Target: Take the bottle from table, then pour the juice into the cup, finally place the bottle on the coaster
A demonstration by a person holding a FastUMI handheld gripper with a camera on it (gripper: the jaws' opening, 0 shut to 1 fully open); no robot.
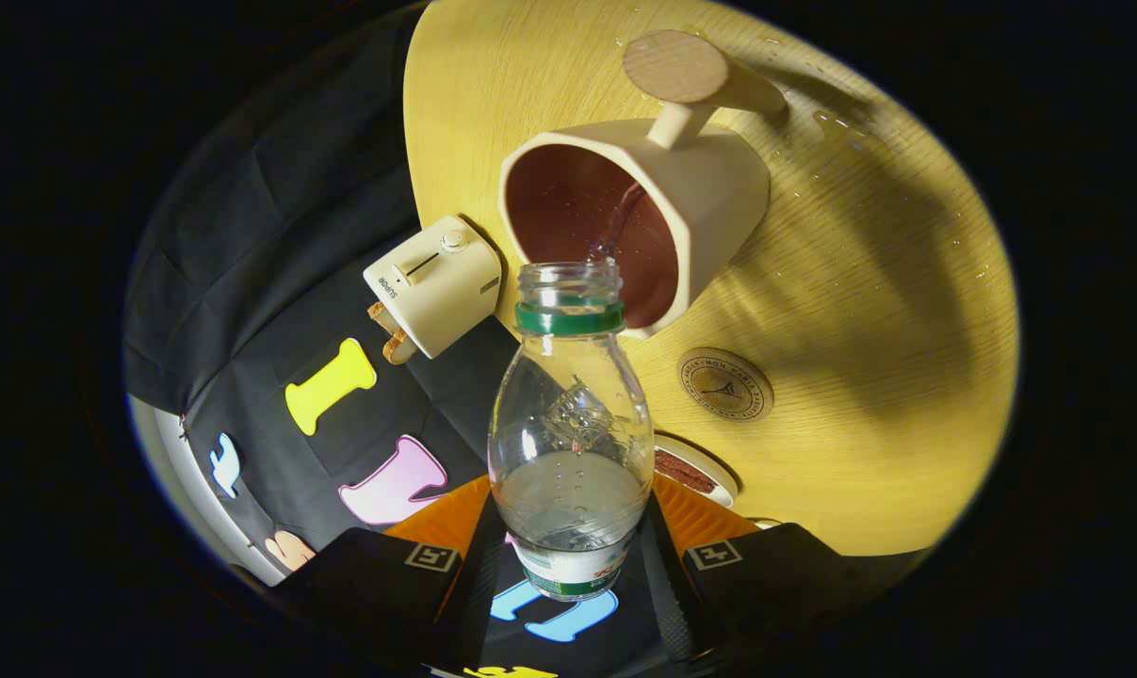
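Note:
A clear plastic bottle [570, 424] with a green neck ring and no cap sits between my fingers, and my gripper [568, 557] is shut on its lower body. The bottle is tipped toward a cream cup [709, 193] with a reddish-brown inside and a round wooden handle. Its open mouth is at the cup's rim, and a thin stream of clear liquid runs into the cup. Some liquid remains in the bottle. A round wooden coaster [724, 383] with a dark emblem lies on the table just beside the bottle's shoulder, near the cup.
The yellow wooden table [869, 311] carries a small cream toaster [433, 285] at its edge next to the cup. A small white dish [709, 478] with something red-brown lies close to my fingers. Drops of liquid [841, 127] glisten beyond the cup.

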